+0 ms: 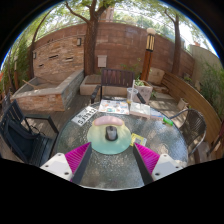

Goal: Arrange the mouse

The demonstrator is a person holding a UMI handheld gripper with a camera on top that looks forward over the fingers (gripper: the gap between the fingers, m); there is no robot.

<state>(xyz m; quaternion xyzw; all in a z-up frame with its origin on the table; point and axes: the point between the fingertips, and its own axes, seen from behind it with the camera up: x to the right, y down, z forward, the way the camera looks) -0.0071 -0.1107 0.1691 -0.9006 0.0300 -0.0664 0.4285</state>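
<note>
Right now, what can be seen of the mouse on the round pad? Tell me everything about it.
The mouse is small, dark and rounded, looking like black plastic, with a paler spot on top whose nature cannot be told. It lies flat near the middle of a round, pastel-coloured mouse pad on a glass table. Only the pad touches it. It sits just ahead of the gripper, whose open fingers are apart from it. No cable shows.

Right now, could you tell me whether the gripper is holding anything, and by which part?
Nothing is held. The gripper is open, and the mouse lies on the round pad on the glass table, just ahead of the fingers.
</note>
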